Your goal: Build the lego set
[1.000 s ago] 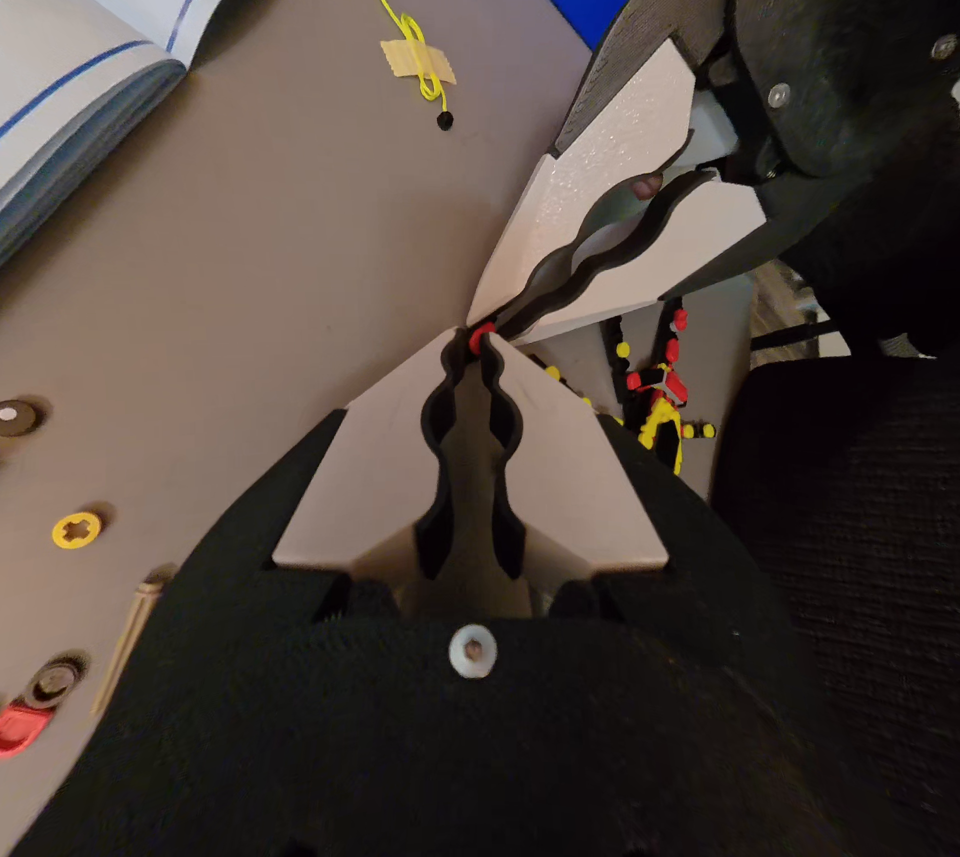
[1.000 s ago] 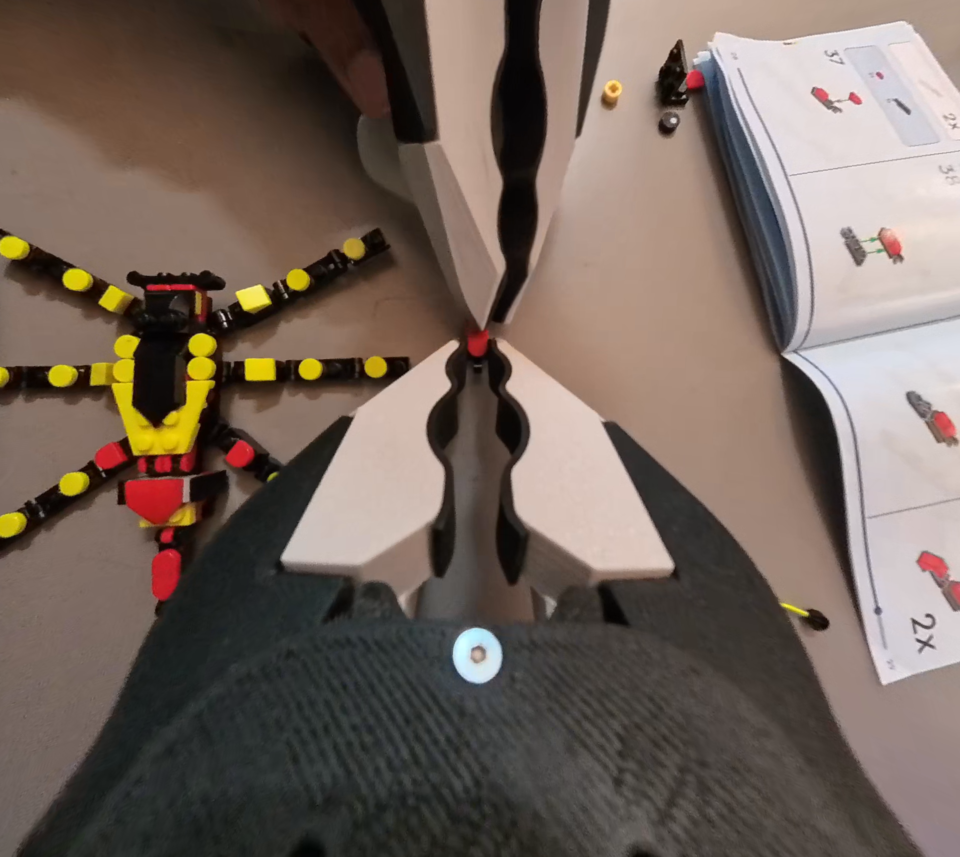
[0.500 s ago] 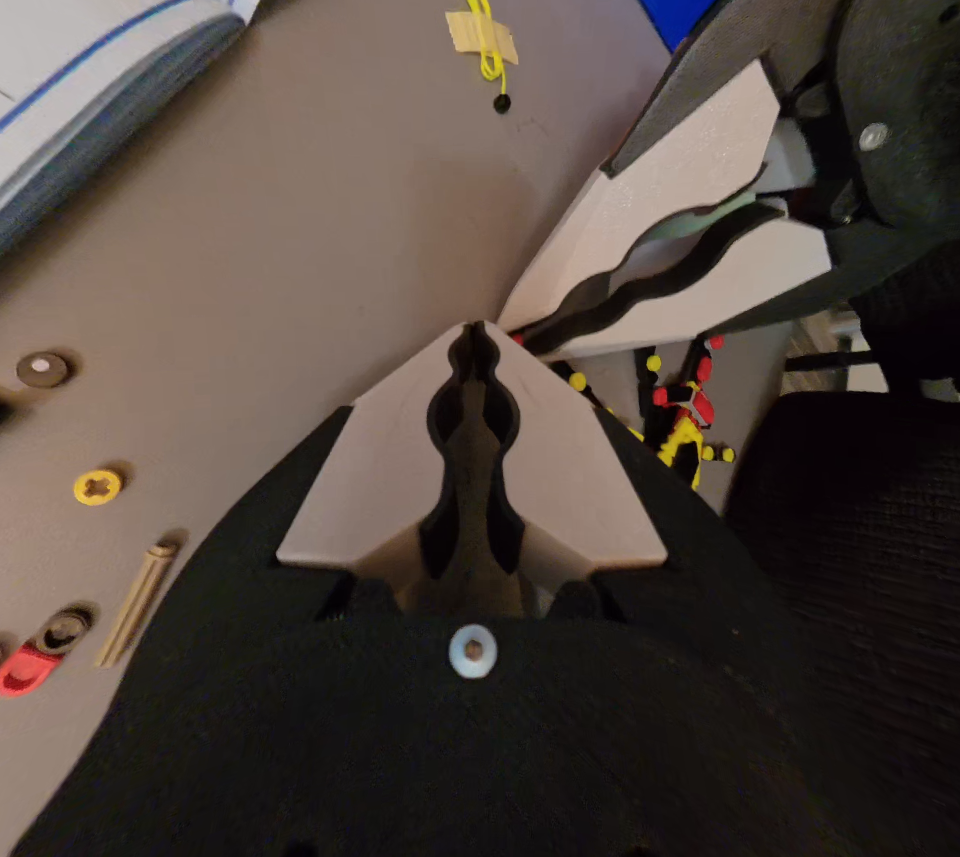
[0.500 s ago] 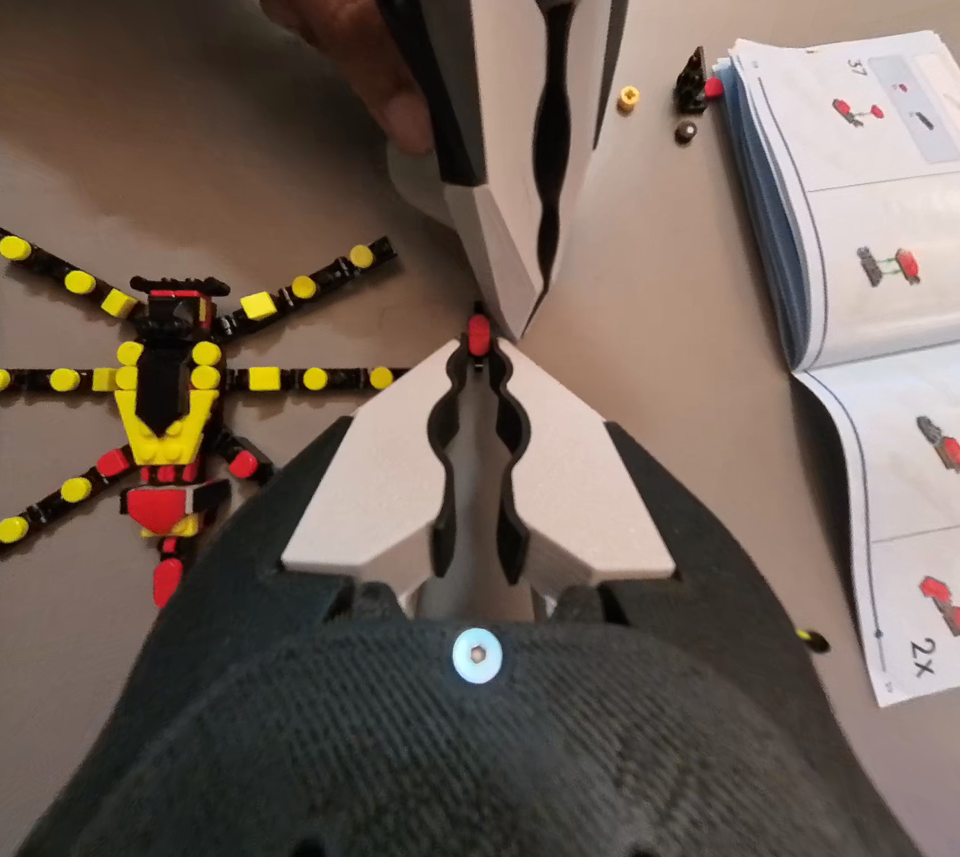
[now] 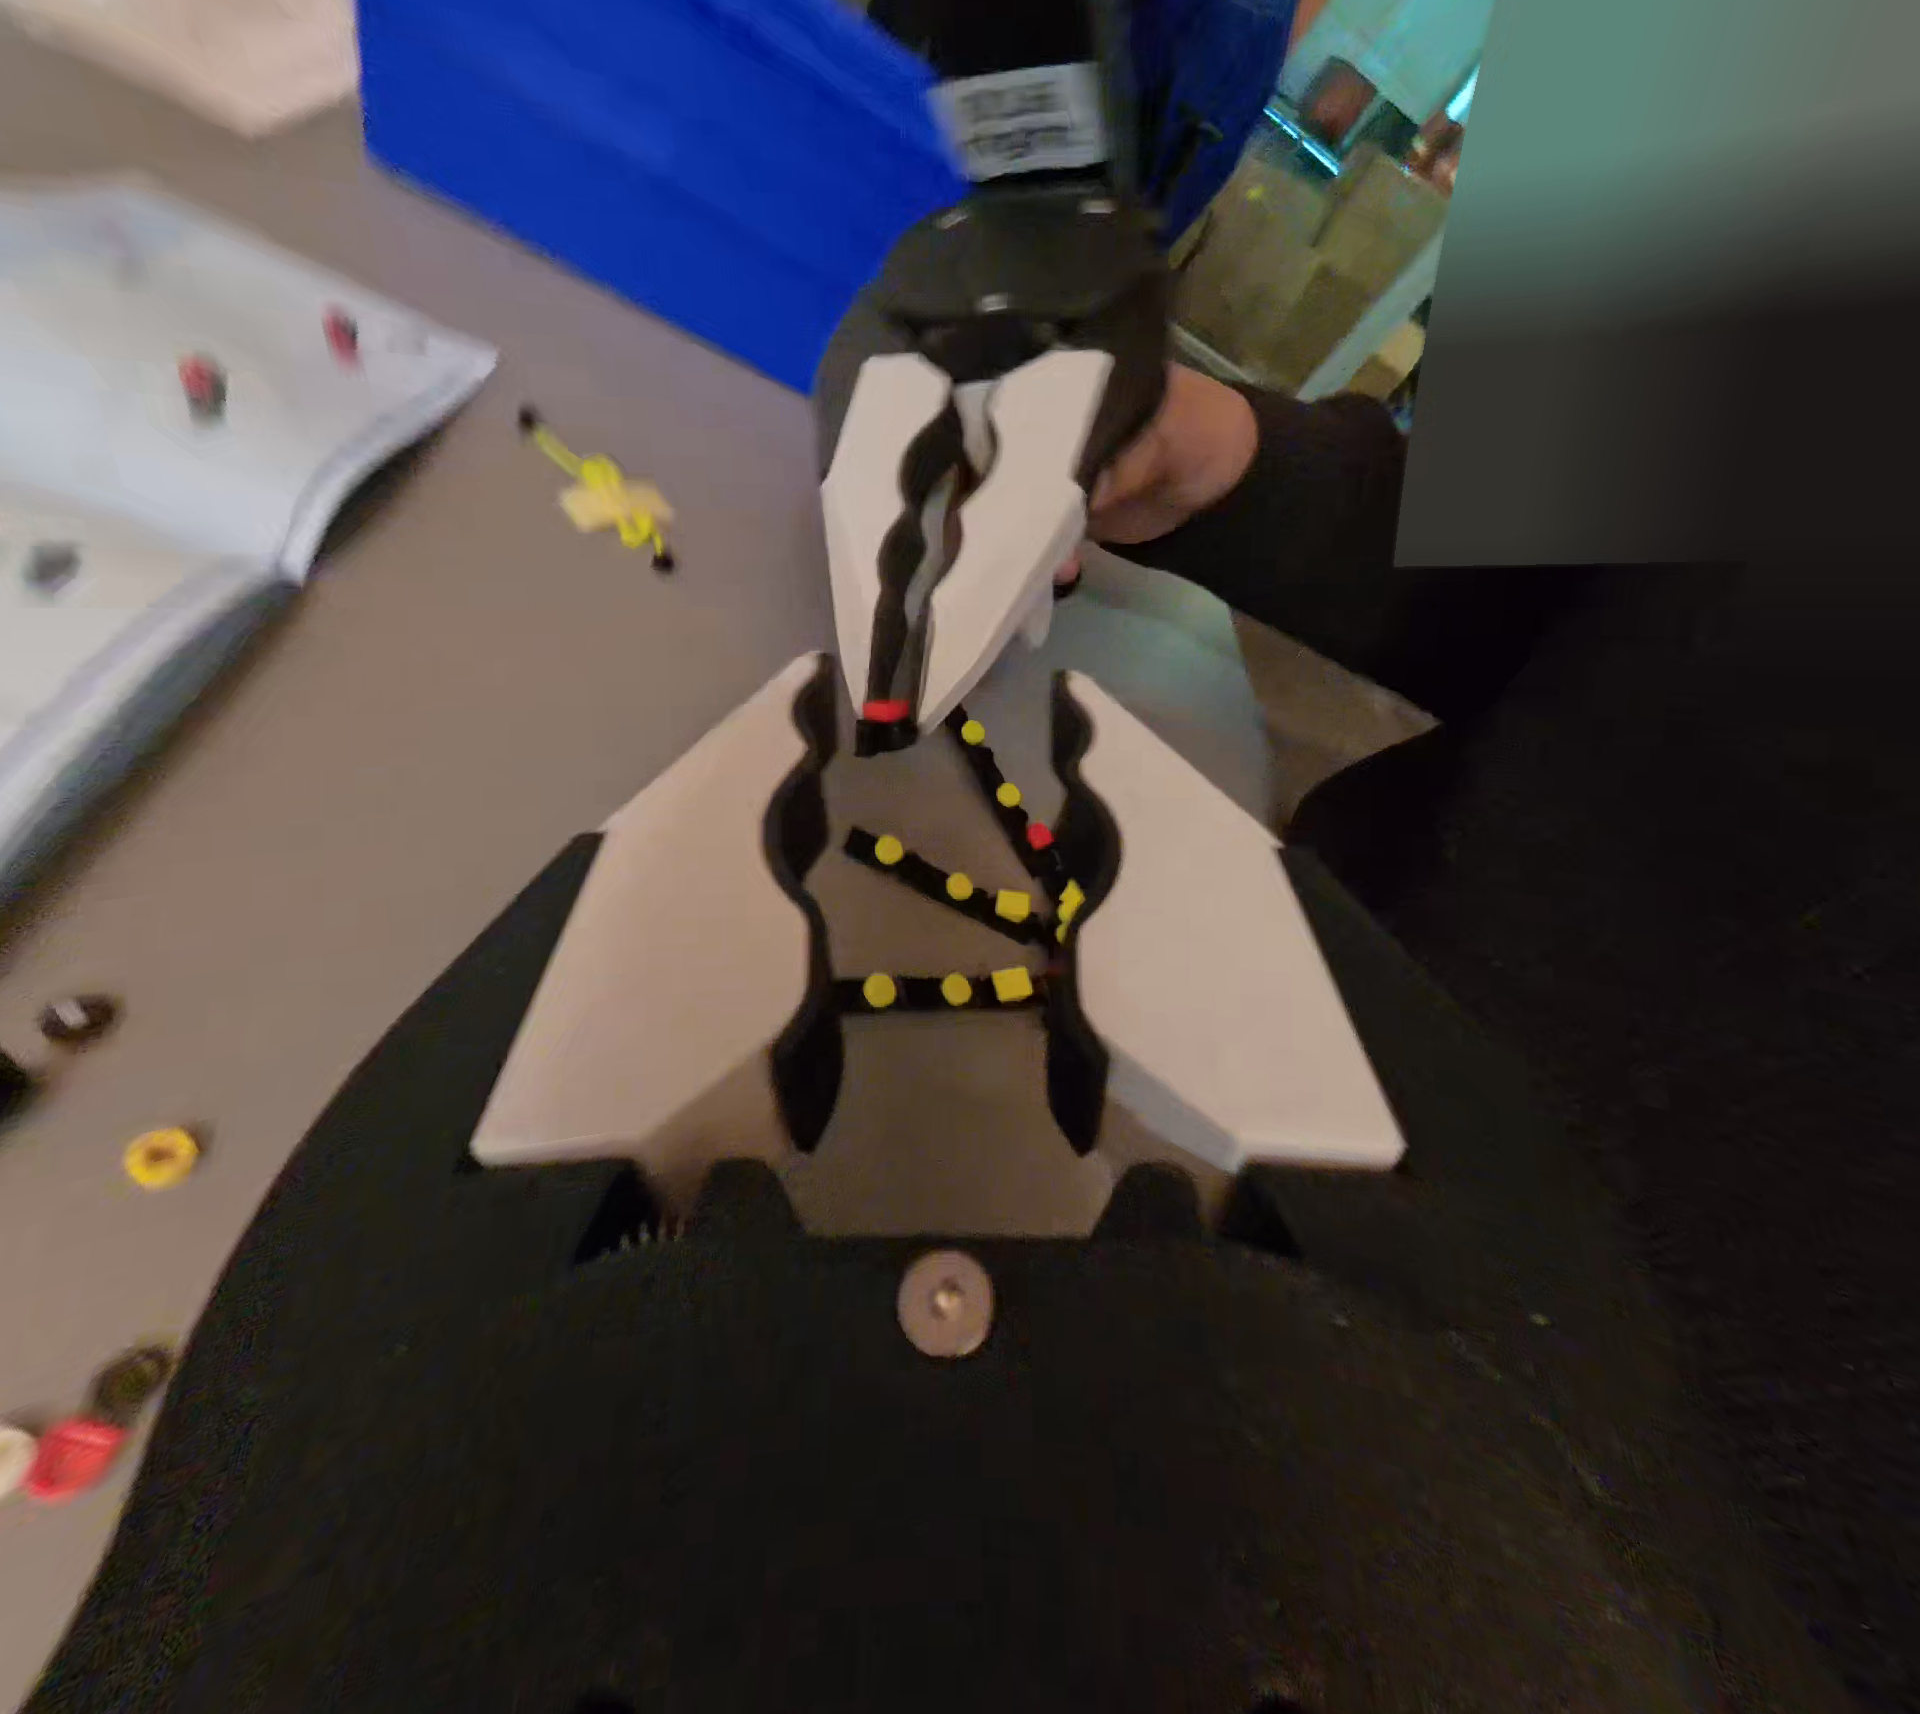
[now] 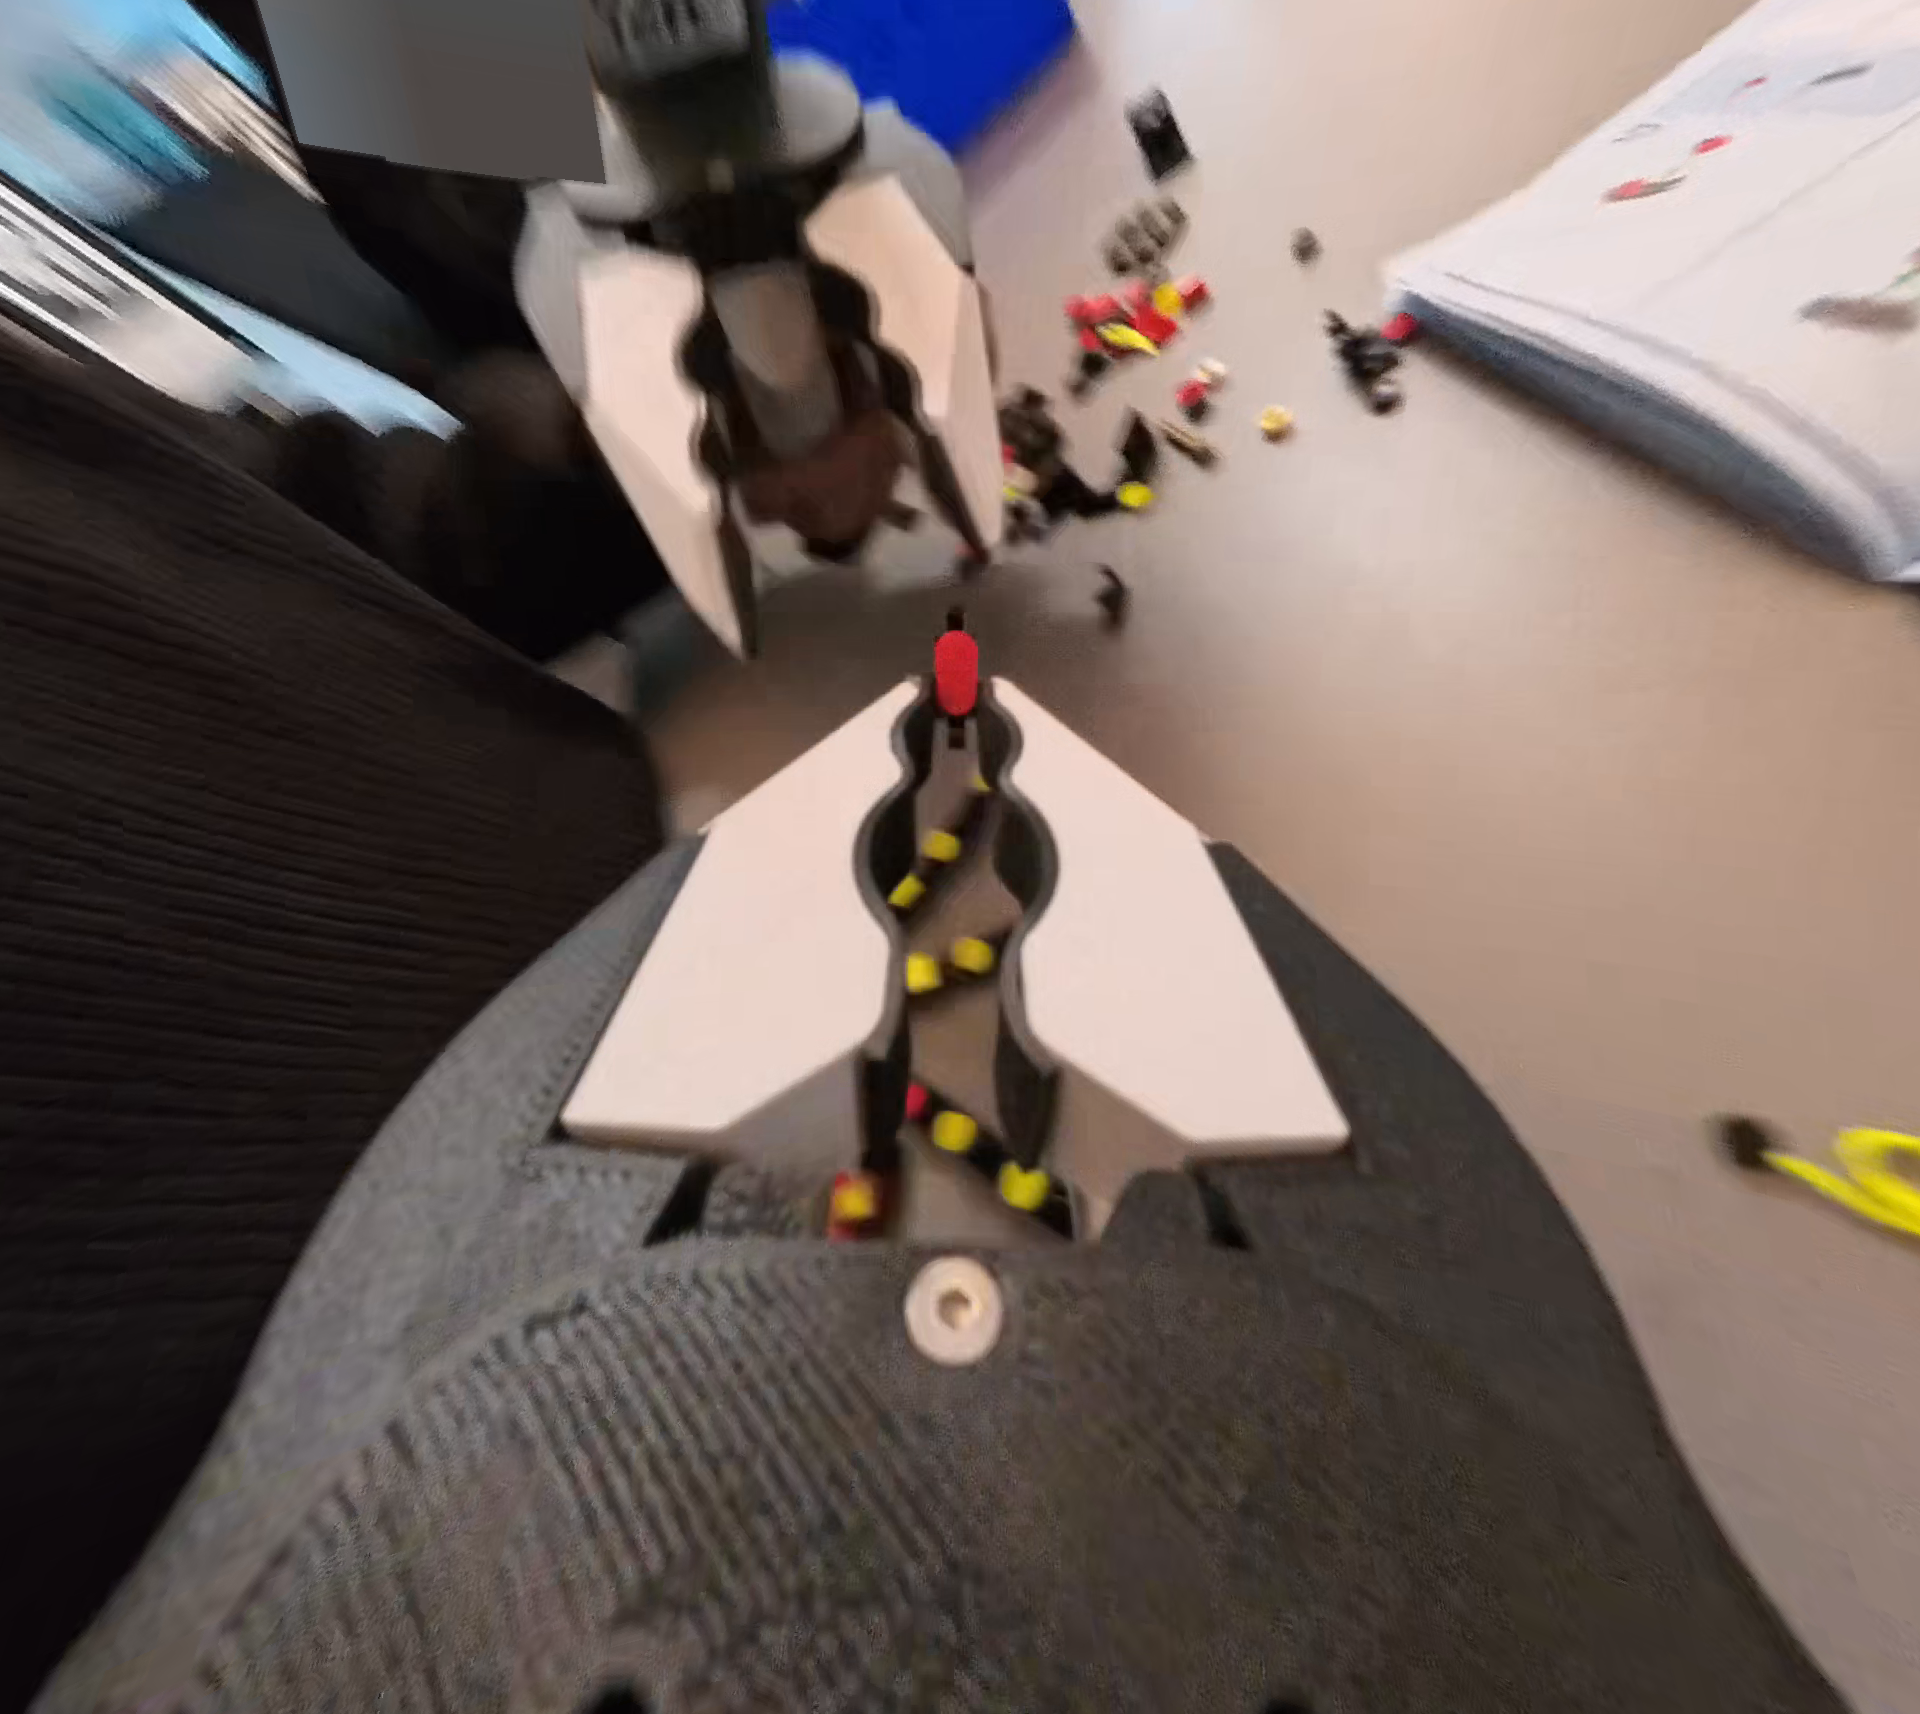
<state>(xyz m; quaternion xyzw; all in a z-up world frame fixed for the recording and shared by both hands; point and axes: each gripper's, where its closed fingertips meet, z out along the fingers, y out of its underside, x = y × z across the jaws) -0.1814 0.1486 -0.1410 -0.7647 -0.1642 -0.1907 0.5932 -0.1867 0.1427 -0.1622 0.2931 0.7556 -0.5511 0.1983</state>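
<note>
Between the right claw (image 6: 951, 688) tips sits a small red lego piece (image 6: 954, 672) with a black part below it, clamped at the very tip and held above the table (image 6: 1455, 833). Left wrist view shows same piece (image 5: 885, 712), red on top of black. Left claw (image 5: 940, 688) is spread wide, holding nothing; the right claw's tip sits between its fingers. Under both, spider model legs (image 5: 956, 885): black bars with yellow studs, one red stud, flat on the table. Loose red, yellow and black bricks (image 6: 1132, 314) scattered farther back, near the open instruction booklet (image 6: 1714, 293). Yellow cord (image 5: 613, 490) taped to table beside the booklet. Blue bin (image 5: 623, 85) behind. Heavy motion blur in both views.
</note>
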